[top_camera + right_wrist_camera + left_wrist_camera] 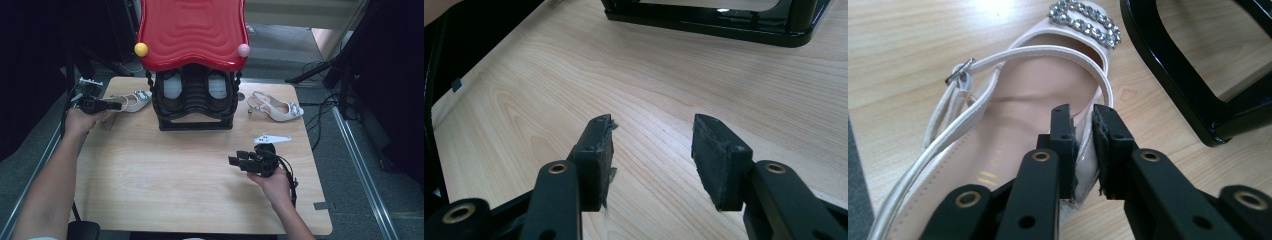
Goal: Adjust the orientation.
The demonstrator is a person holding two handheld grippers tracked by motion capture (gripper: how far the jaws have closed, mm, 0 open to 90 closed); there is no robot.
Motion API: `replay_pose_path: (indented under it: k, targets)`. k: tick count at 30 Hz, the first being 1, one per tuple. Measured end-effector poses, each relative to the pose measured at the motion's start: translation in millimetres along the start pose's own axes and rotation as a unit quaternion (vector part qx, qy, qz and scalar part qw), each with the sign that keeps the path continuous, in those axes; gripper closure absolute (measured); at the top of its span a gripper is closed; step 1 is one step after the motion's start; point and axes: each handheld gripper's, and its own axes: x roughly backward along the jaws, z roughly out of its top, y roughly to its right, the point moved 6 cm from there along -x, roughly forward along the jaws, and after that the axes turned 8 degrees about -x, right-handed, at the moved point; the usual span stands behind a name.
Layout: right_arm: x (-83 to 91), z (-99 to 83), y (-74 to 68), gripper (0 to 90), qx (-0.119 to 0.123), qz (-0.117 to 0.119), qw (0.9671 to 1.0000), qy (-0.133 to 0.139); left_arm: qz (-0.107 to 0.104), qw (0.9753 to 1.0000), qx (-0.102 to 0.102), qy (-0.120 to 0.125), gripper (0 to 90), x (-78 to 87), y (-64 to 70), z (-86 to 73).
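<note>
Left gripper (1083,150): jaws nearly closed, pinching side rim of slingback sandal (1038,100), at 9 o'clock of black shoe rack (195,100) | handling: light, stiff rim, glossy-slippery, thin strap flimsy; grip rim | right gripper (654,160): wide open, empty

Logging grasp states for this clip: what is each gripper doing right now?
Left gripper: shut on the side edge of the left shoe.
Right gripper: open, holding nothing, above the table.

A cream shoe (1013,125) with a sparkling silver buckle lies beside a glossy black rack (195,102) under a rippled red lid (192,30).
</note>
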Motion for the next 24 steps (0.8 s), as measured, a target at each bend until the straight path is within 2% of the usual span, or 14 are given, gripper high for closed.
replay_pose_path:
  k: [6, 9, 11, 14, 20, 24]
  targets:
    - [-1.7, 0.2, -0.9, 52.3, 0.002, 0.002, 1.0000, 0.000, 0.003, 0.9996, 0.027, -0.011, 83.5, -1.8, 7.1, 3.9]
    - [-1.9, 0.4, -1.5, 52.3, 0.002, 0.001, 1.0000, 0.000, -0.006, 0.9990, 0.044, 0.002, 83.4, -4.4, 15.7, 7.2]
    - [-2.1, 0.7, -1.6, 52.3, 0.001, 0.003, 1.0000, 0.000, -0.004, 0.9990, 0.044, 0.000, 83.3, -8.1, 22.9, 9.0]
    - [-1.3, 0.7, -1.9, 52.3, 0.003, 0.003, 1.0000, 0.001, -0.003, 0.9984, 0.056, -0.004, 83.2, -13.5, 33.9, 11.6]
    - [0.3, 1.1, -1.8, 52.3, 0.004, 0.004, 1.0000, 0.003, 0.009, 0.9947, 0.102, 0.002, 82.7, -20.5, 50.8, 15.3]
    - [0.8, 1.5, -2.0, 52.3, 0.004, 0.005, 1.0000, 0.004, 0.007, 0.9917, 0.128, 0.010, 82.2, -25.3, 60.4, 15.6]
